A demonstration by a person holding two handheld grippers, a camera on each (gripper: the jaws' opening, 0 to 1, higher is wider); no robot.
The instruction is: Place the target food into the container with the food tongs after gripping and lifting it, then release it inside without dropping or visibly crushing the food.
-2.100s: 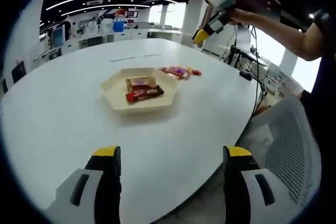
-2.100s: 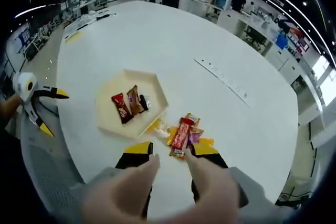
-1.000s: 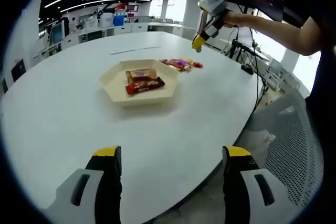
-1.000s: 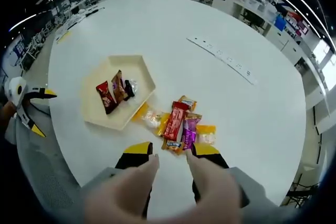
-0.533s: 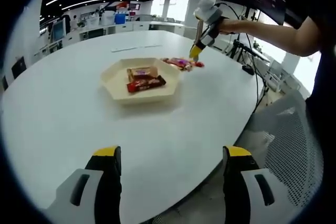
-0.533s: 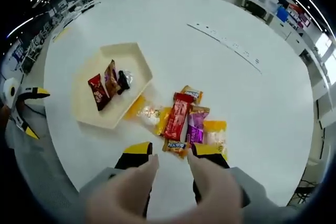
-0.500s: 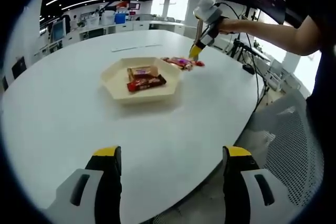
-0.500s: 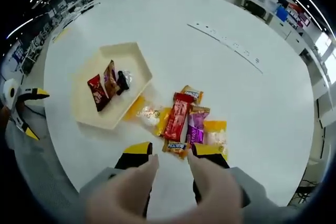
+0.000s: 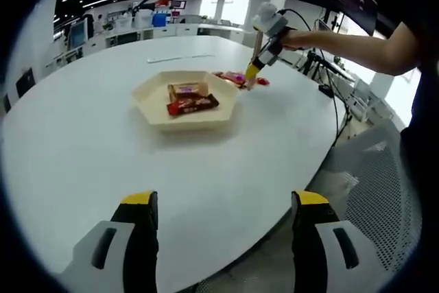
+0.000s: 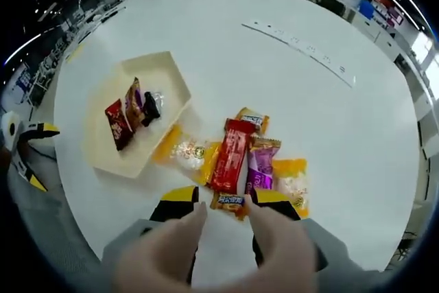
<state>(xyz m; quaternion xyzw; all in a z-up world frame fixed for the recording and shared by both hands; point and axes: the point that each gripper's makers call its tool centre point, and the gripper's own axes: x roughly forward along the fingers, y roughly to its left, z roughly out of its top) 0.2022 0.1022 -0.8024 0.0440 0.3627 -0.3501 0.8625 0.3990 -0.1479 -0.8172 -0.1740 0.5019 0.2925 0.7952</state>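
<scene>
Directly ahead of the open right gripper [image 10: 223, 195] lies the red snack bar [image 10: 232, 155], lengthwise along its reach; the left gripper [image 9: 223, 204], also open, hangs off the table's [image 9: 82, 142] near edge.

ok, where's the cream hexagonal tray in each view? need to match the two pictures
Left gripper view: the tray sits upper centre on the white table, with the right gripper coming in just right of it.
Right gripper view: the tray lies left of centre, up and left of the right gripper.
Shared landmark: the red wrapped bar inside the tray.
</scene>
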